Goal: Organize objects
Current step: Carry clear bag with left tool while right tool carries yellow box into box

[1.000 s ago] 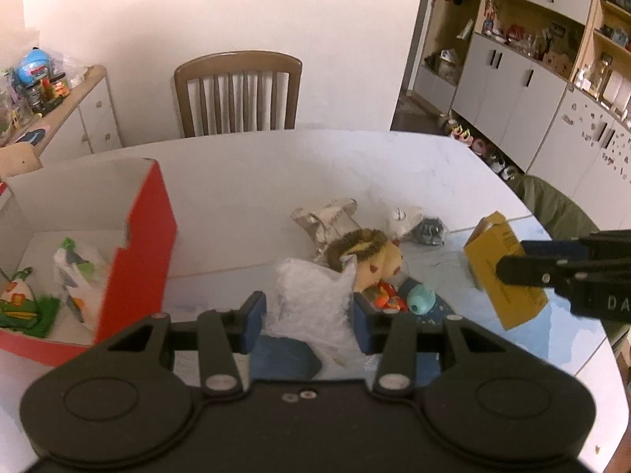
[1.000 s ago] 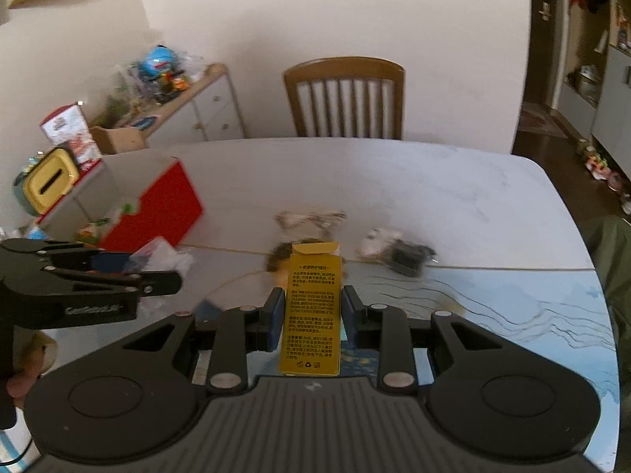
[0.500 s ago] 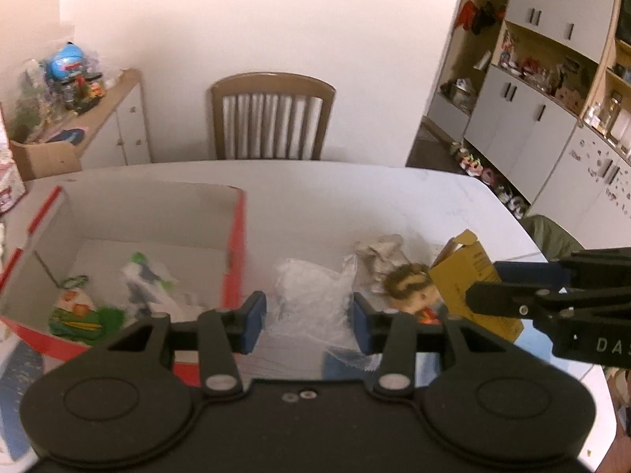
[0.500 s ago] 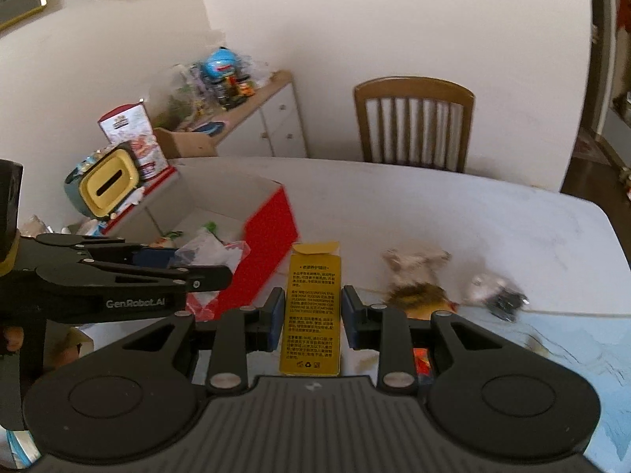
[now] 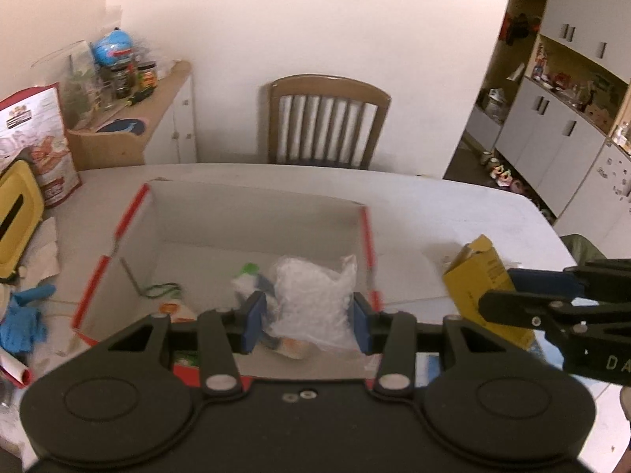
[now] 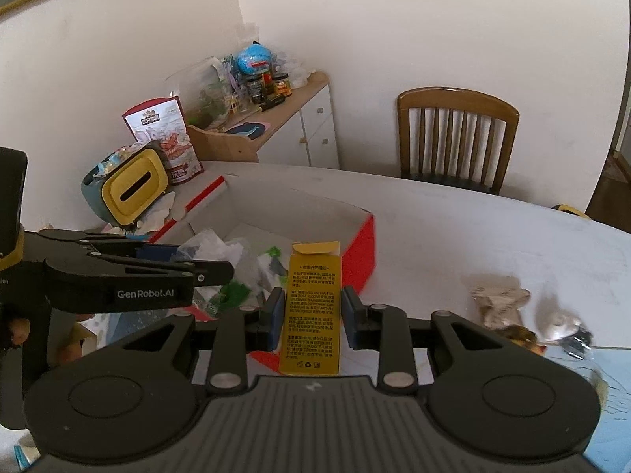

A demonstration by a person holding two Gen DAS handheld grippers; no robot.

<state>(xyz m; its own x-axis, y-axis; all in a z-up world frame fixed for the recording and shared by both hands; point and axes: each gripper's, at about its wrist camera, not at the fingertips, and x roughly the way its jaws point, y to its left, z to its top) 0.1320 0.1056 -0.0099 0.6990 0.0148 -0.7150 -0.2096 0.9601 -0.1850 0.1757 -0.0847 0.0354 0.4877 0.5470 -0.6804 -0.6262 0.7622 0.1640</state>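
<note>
My left gripper (image 5: 307, 315) is shut on a clear plastic bag of white stuff (image 5: 311, 295), which hangs over the open red-and-white box (image 5: 252, 193). Small green and white toys (image 5: 248, 270) lie on the box floor. My right gripper (image 6: 313, 311) is shut on an upright yellow carton (image 6: 315, 307), just in front of the box's red side (image 6: 359, 256). In the left wrist view the yellow carton (image 5: 479, 276) and right gripper (image 5: 501, 289) sit to the right of the box. The left gripper (image 6: 197, 260) shows at the left in the right wrist view.
A pile of small toys and wrappers (image 6: 508, 307) lies on the white table (image 6: 473, 228) to the right. A yellow tissue holder (image 6: 130, 189), a snack bag (image 6: 165, 134) and a blue glove (image 5: 19, 323) crowd the left. A wooden chair (image 5: 327, 122) stands behind.
Both grippers have swung left and risen a little, carrying the bag and the carton away from the toy pile. The bag is now over the box, and the carton is beside it.
</note>
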